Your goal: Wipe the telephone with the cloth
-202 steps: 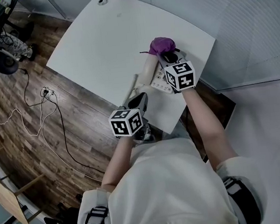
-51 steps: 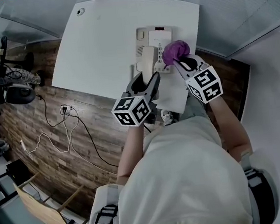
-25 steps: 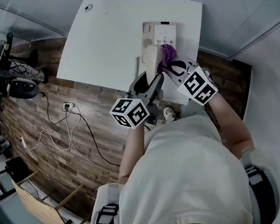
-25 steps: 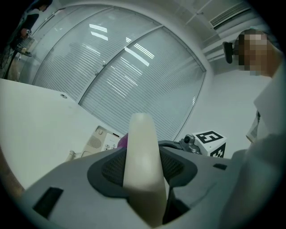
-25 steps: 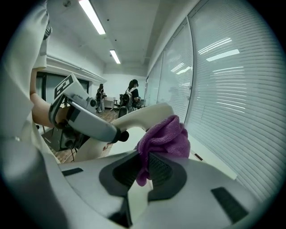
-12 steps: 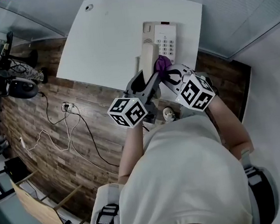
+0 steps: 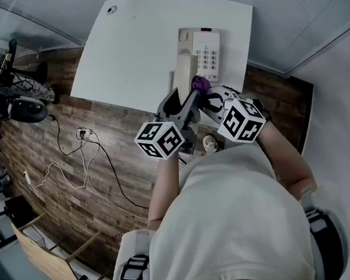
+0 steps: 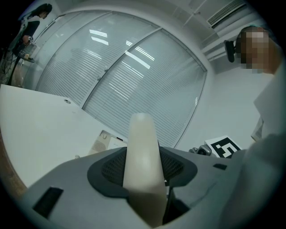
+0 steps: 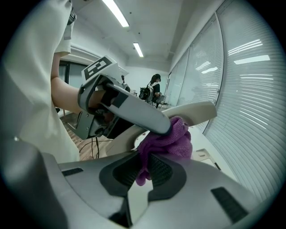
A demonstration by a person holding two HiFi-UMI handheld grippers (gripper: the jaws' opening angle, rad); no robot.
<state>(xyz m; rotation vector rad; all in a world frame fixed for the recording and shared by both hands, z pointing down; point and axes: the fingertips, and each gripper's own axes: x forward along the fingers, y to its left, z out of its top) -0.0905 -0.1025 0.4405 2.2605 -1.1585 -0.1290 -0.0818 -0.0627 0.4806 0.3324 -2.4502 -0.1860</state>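
Observation:
A cream telephone base (image 7: 207, 46) lies on the white table (image 7: 133, 47). Its handset (image 7: 185, 71) is lifted off the base, and my left gripper (image 7: 185, 103) is shut on its near end. In the left gripper view the handset (image 8: 140, 147) stands up between the jaws, with the base (image 8: 105, 140) behind it. My right gripper (image 7: 208, 96) is shut on a purple cloth (image 7: 200, 84), which presses against the handset's lower part. The right gripper view has the cloth (image 9: 169, 138) bunched between the jaws against the handset (image 9: 193, 112), right beside the left gripper (image 9: 127, 106).
The phone sits near the table's right front corner, close to the edge. A round grommet (image 7: 112, 10) marks the far left corner. Cables (image 7: 88, 153) trail over the wooden floor at left. Glass walls with blinds (image 8: 134, 85) stand behind the table.
My right gripper has drawn the cloth back from the phone's keypad toward me, down along the handset. The left gripper has kept the handset almost still.

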